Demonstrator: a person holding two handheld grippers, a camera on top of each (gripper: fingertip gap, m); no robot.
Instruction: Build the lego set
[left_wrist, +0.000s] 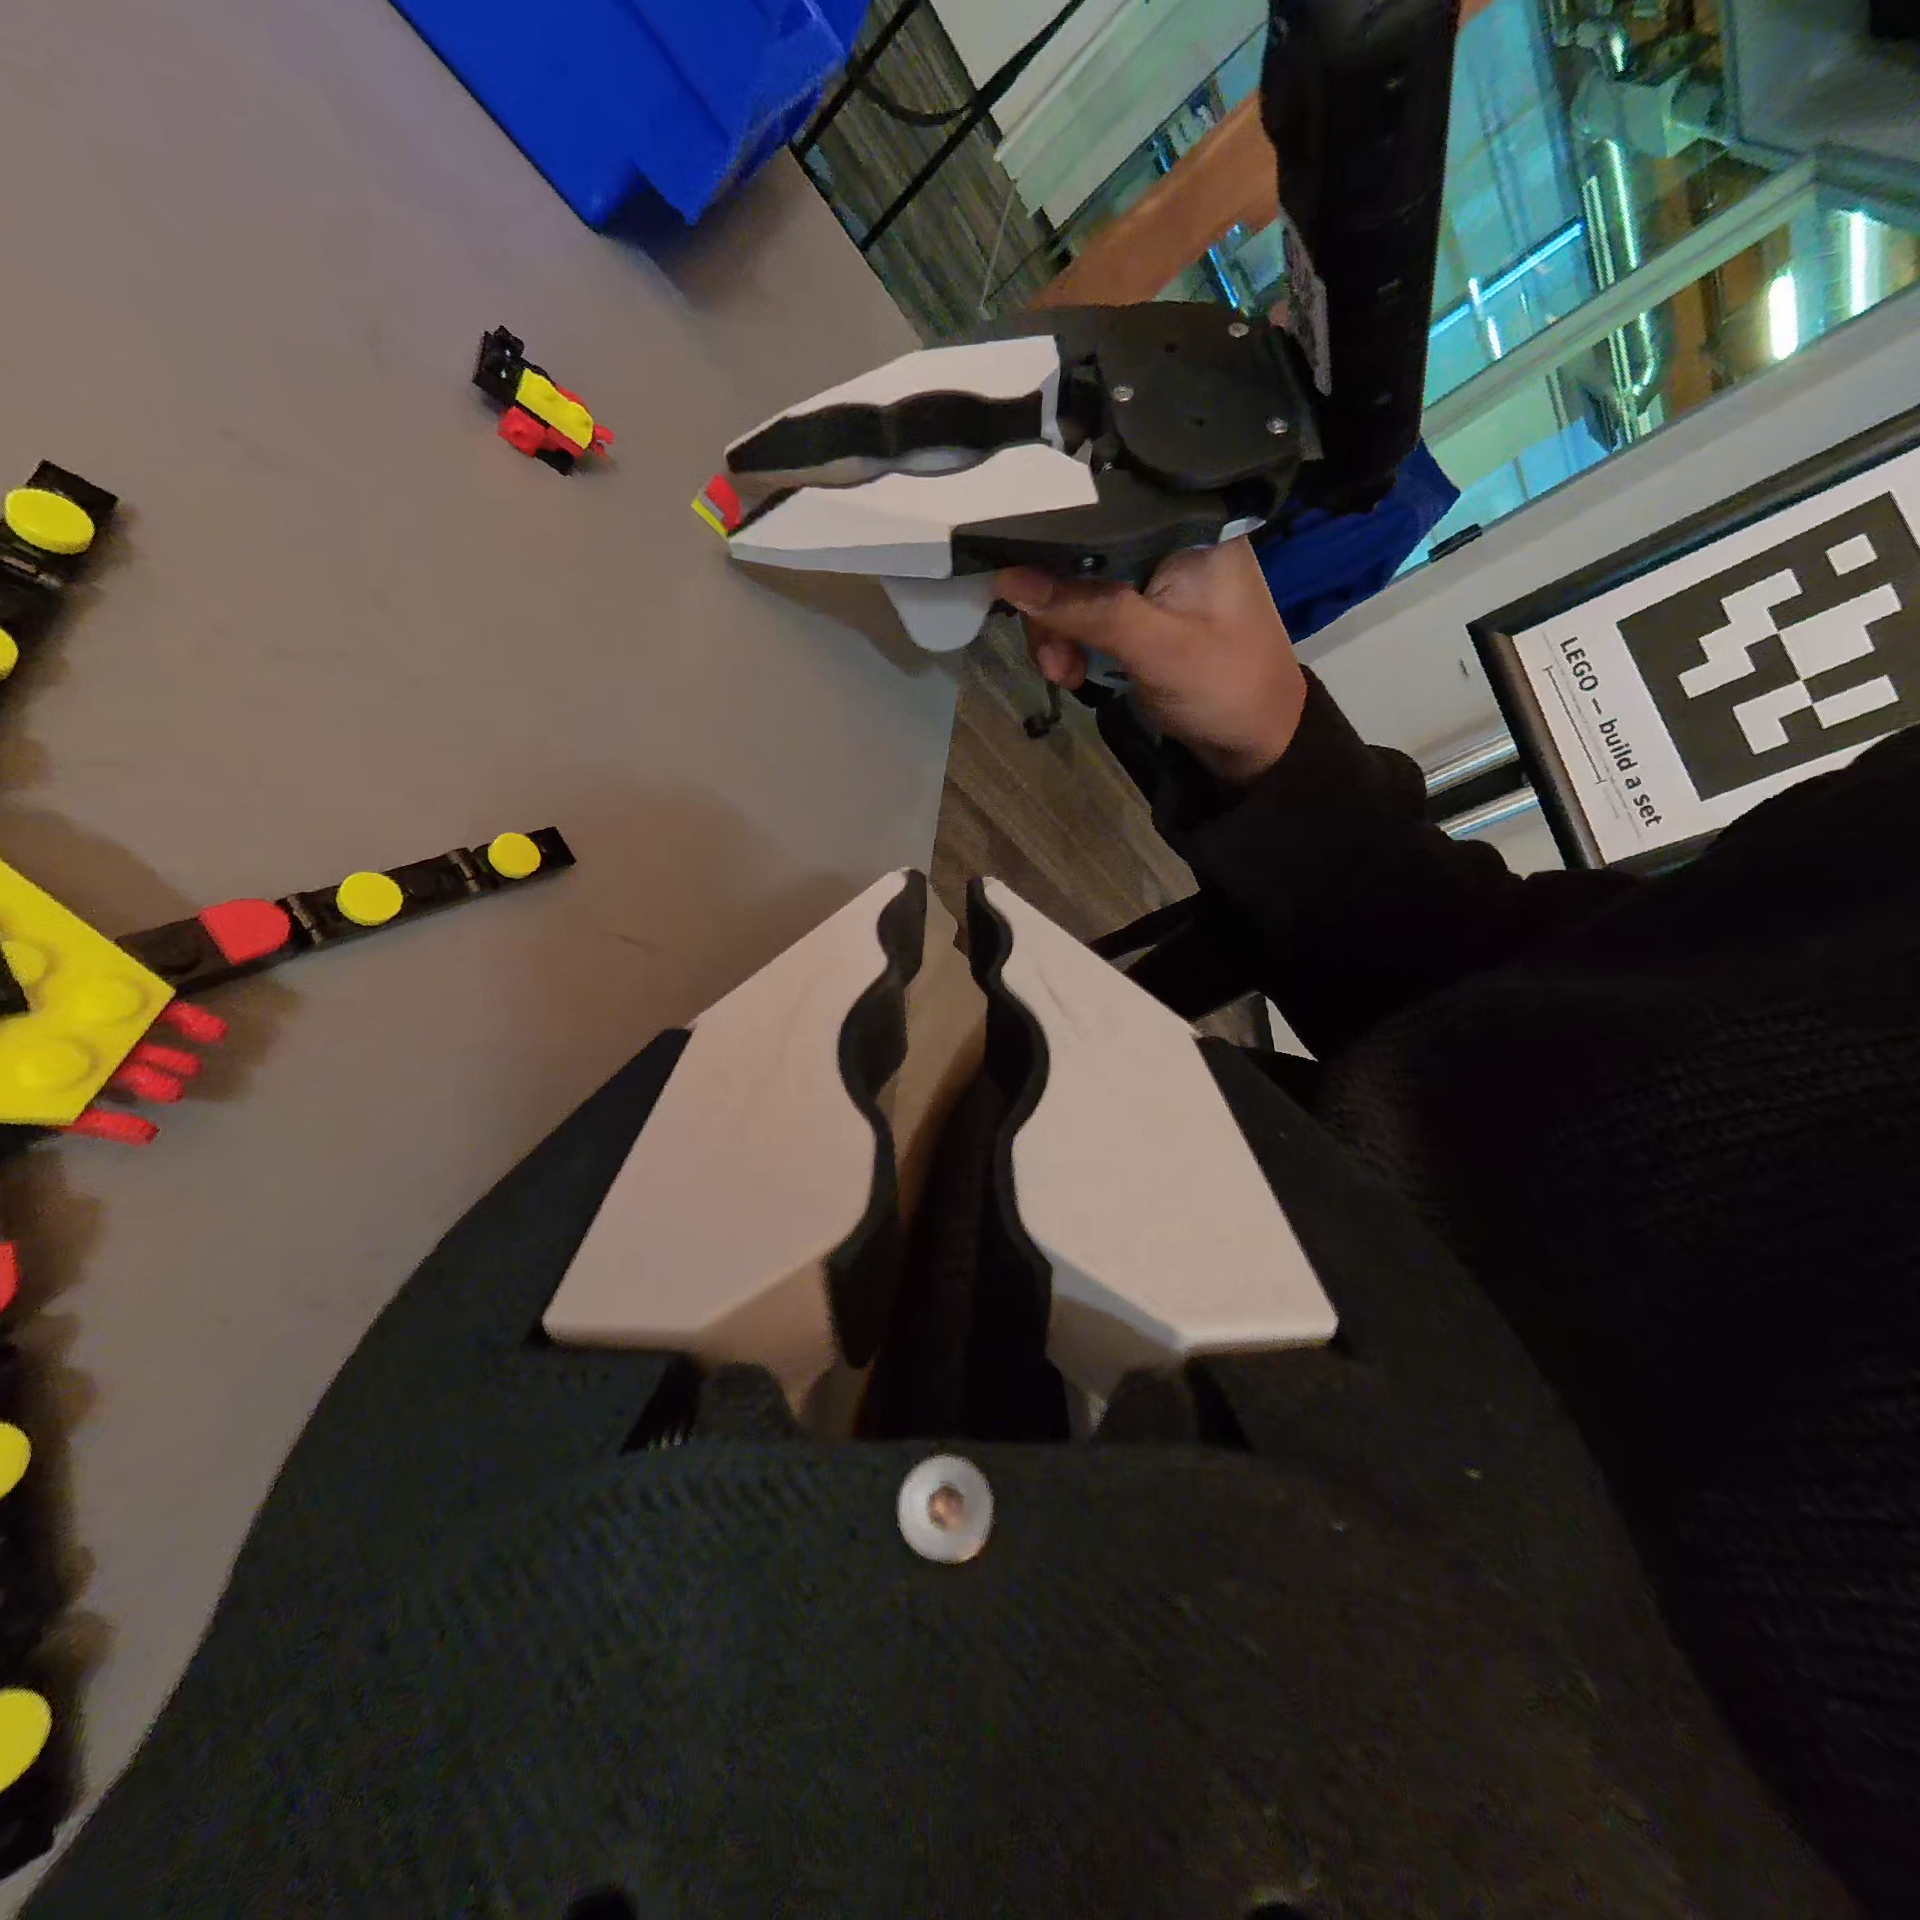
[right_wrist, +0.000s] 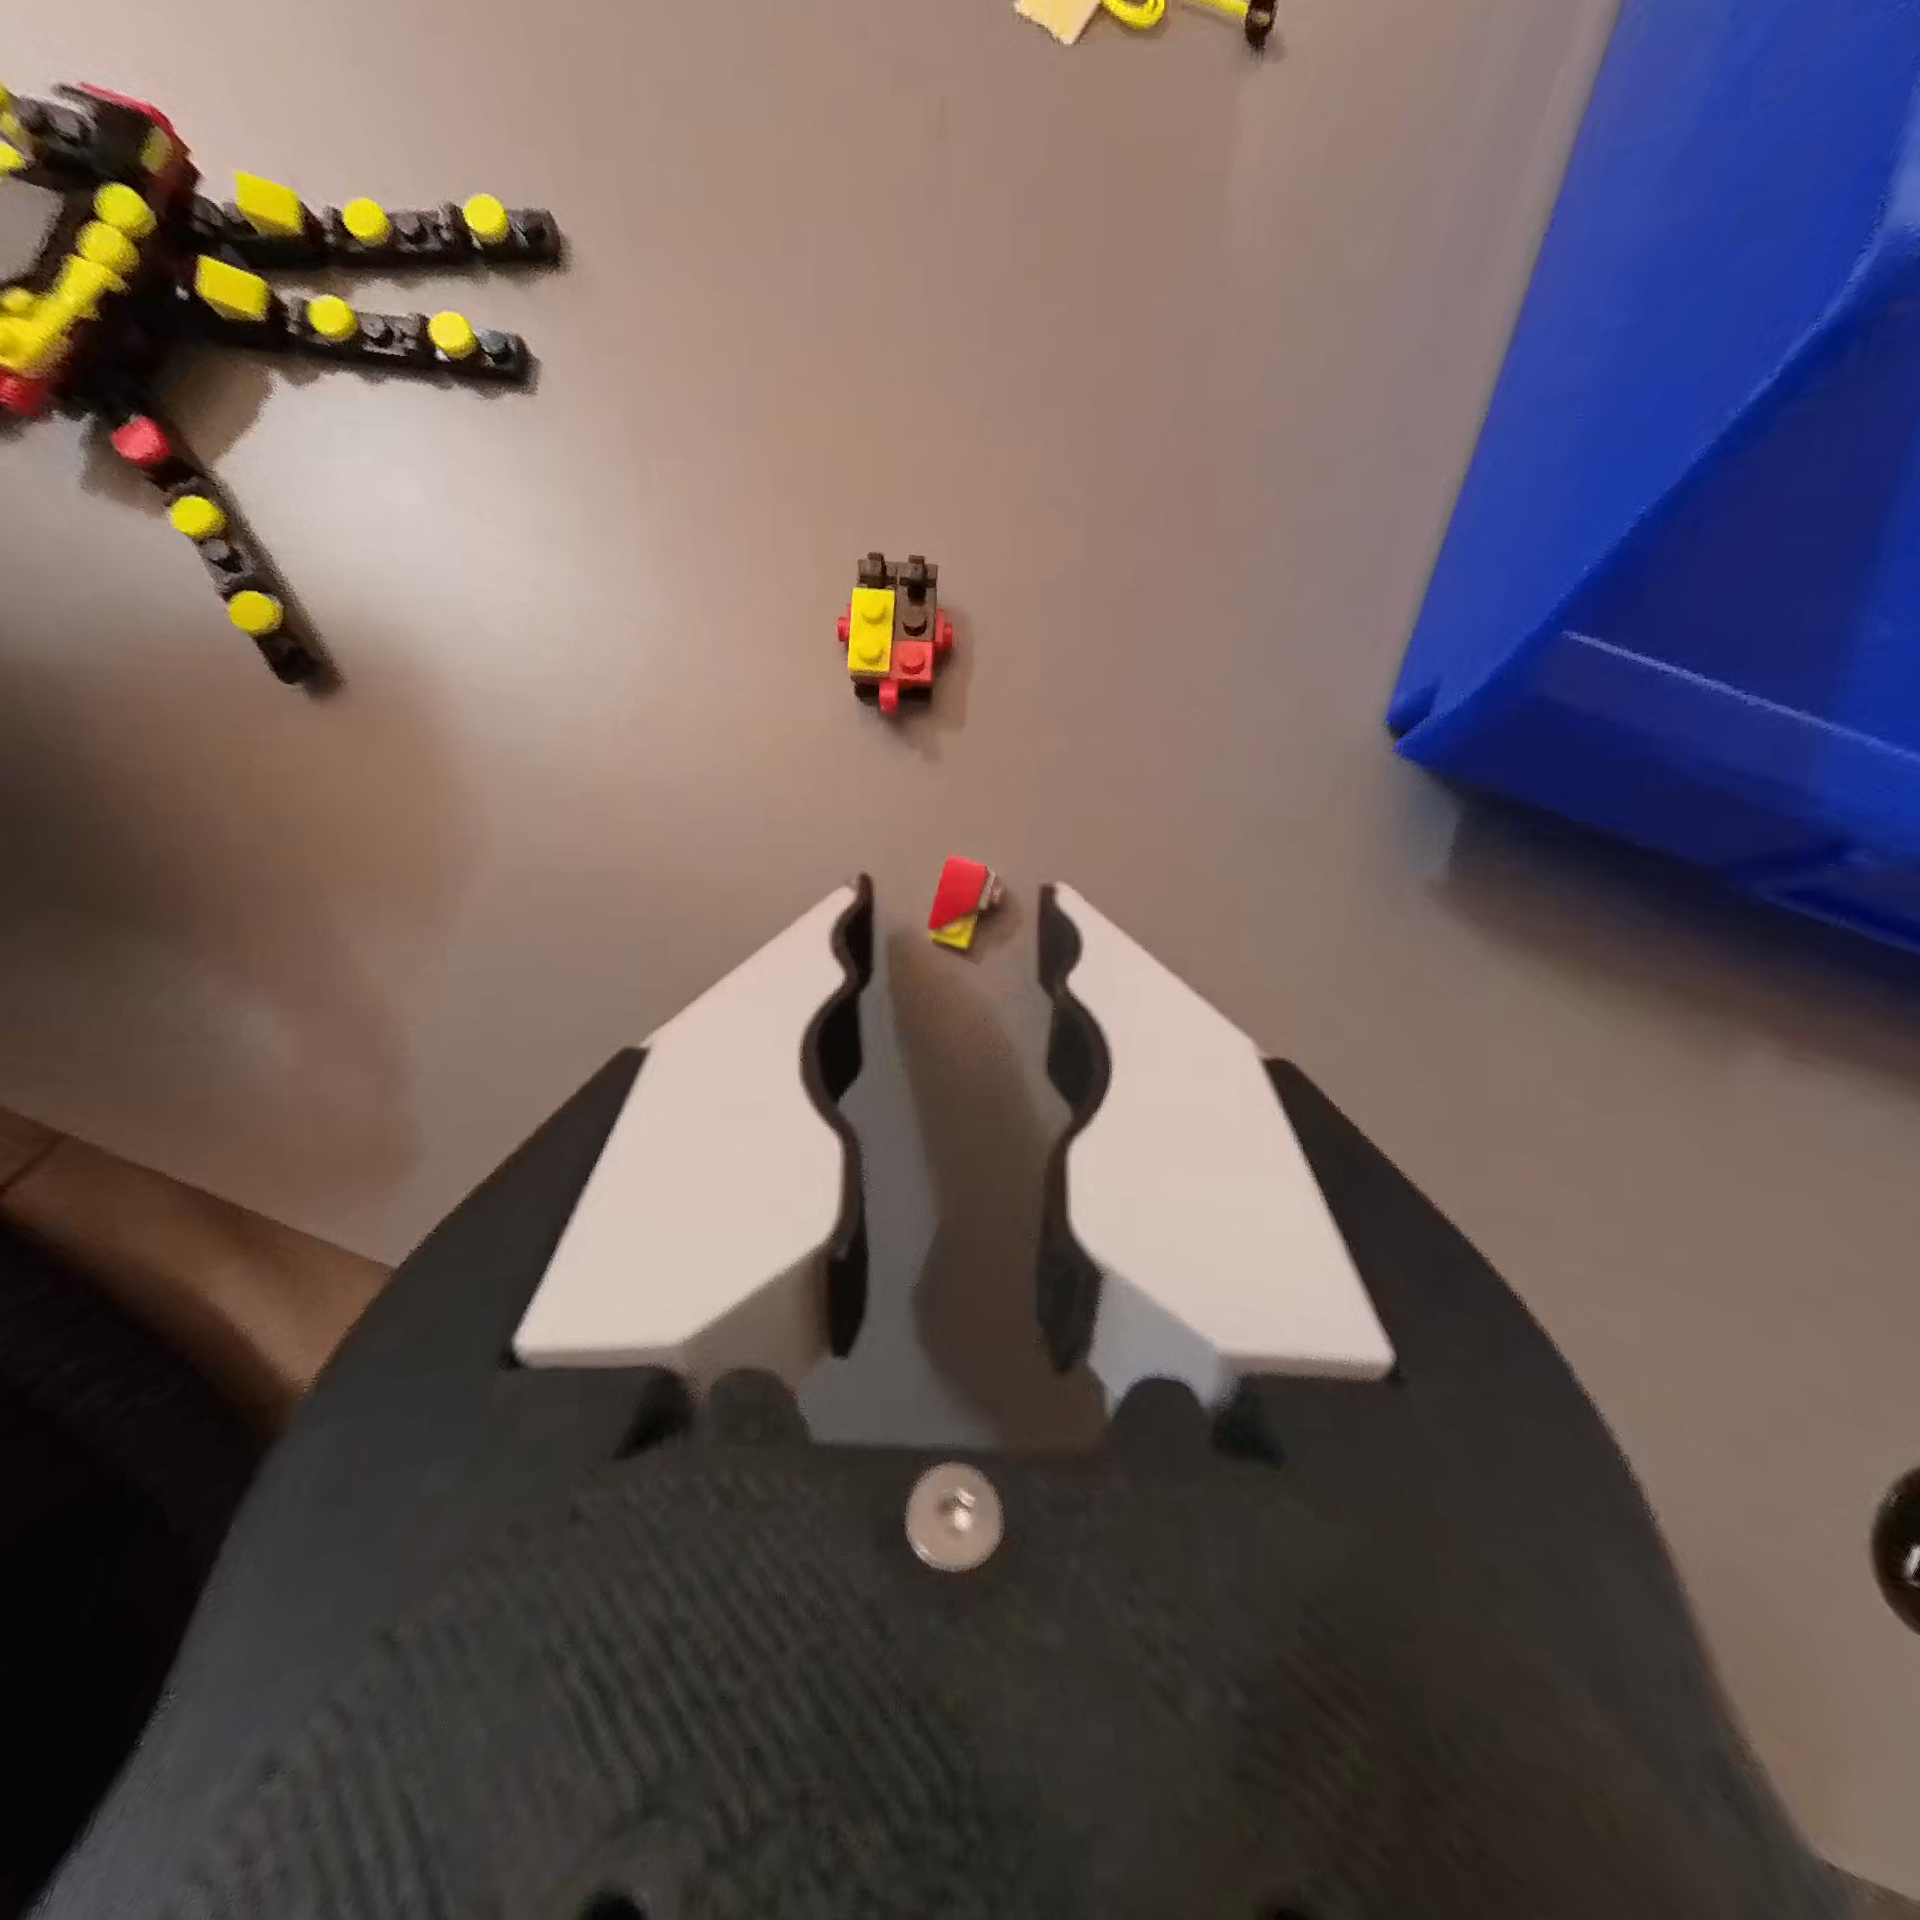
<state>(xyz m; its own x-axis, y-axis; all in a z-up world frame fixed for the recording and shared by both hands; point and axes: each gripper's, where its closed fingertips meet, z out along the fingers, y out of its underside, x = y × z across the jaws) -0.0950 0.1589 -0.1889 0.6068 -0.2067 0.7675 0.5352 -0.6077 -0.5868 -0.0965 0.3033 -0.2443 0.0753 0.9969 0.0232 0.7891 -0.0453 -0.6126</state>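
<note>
Grey table (right_wrist: 1195, 436): smooth, matte.
Red-and-yellow wedge piece (right_wrist: 961, 902): on the table between the right gripper (right_wrist: 954, 902) tips, jaws apart.
Small studded assembly (right_wrist: 896, 632): just beyond, alone.
Spider-like model (right_wrist: 156, 312): black jointed legs, yellow studs.
Blue bin (right_wrist: 1714, 468): glossy plastic, right.
Left gripper (left_wrist: 945, 883): jaws slightly apart, empty.

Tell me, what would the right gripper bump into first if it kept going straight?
The right gripper would probably meet the small red-and-yellow piece first, lying just ahead between its open jaws. Beyond it sits the small black, yellow and red assembly.
</note>
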